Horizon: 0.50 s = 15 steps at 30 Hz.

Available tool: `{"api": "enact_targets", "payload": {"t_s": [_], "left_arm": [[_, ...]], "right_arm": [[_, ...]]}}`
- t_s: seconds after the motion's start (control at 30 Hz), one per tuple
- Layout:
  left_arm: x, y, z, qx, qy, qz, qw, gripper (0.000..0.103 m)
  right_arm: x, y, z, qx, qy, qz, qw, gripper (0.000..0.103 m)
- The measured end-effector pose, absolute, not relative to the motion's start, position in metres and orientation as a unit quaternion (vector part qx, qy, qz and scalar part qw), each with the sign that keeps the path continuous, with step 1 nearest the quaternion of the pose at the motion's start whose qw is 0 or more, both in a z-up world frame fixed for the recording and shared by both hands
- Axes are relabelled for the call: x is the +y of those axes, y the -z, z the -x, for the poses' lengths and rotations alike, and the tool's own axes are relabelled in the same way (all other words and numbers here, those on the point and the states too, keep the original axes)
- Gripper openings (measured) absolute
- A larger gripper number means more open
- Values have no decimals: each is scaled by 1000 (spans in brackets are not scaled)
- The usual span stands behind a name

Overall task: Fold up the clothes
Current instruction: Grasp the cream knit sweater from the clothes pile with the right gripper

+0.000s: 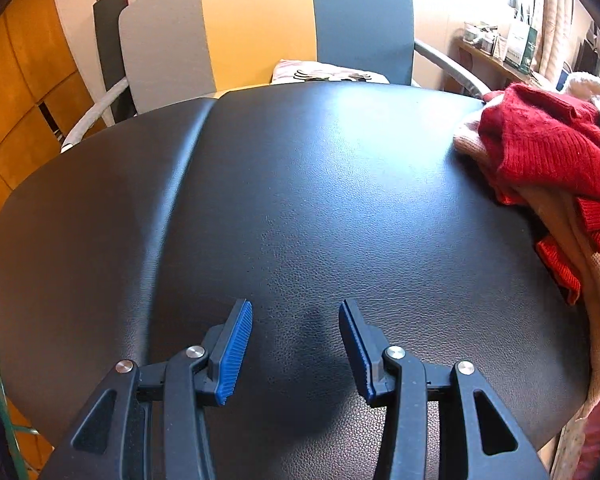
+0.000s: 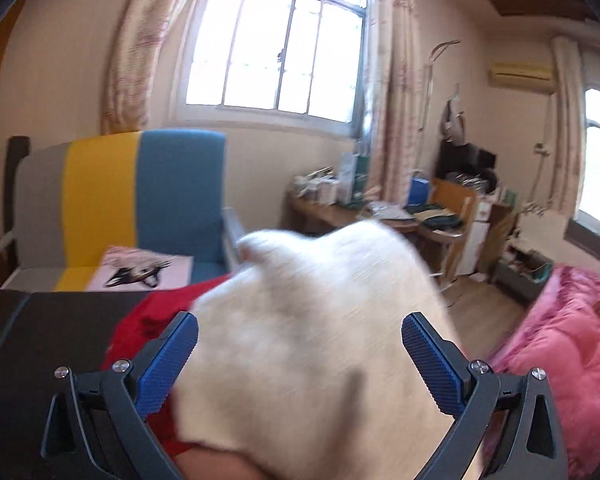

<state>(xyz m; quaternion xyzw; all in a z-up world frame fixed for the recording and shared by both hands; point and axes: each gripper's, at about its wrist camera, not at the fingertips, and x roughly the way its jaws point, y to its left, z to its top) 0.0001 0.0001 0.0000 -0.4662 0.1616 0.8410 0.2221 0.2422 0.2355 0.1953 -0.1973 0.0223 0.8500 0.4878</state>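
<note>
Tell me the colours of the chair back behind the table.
Grey, yellow and blue vertical stripes on the chair back; right wrist view.

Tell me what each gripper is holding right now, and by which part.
Nothing is held. The left gripper is open over the bare black table. The right gripper is wide open around the white garment, not clamped.

A grey, yellow and blue striped armchair [image 2: 120,200] held a horse-print cushion [image 2: 140,270]. Beside it stood a cluttered wooden desk [image 2: 380,216], with a pink quilt [image 2: 560,352] nearby and a curtained window [image 2: 276,44] behind.
</note>
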Motion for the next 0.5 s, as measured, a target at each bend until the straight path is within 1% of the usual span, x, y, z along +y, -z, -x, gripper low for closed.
{"api": "enact_targets", "payload": {"t_s": [0.1,0.17,0.33,0.37,0.4,0.43,0.47,0.5], "left_arm": [[-1,0,0,169,-843,464,213,46],[-5,1,4,176,-844,463,204,46],[-9,9,22,174,-839,480,190,46],[-13,12,30,174,-838,482,188,46],[-10,15,37,172,-837,485,186,46],[-14,17,35,168,-837,487,182,46],[-18,19,33,164,-838,489,178,46],[-21,21,32,160,-838,491,173,46]], "right_arm": [[278,-205,-249,30,-824,219,521,103],[296,-208,-255,51,-810,242,532,103],[346,-195,-265,117,-806,274,511,102],[354,-187,-264,126,-806,284,504,94],[360,-180,-261,139,-812,288,489,83],[361,-174,-258,163,-818,284,472,58],[362,-168,-257,185,-824,279,458,51],[359,-164,-261,191,-823,269,461,48]]}}
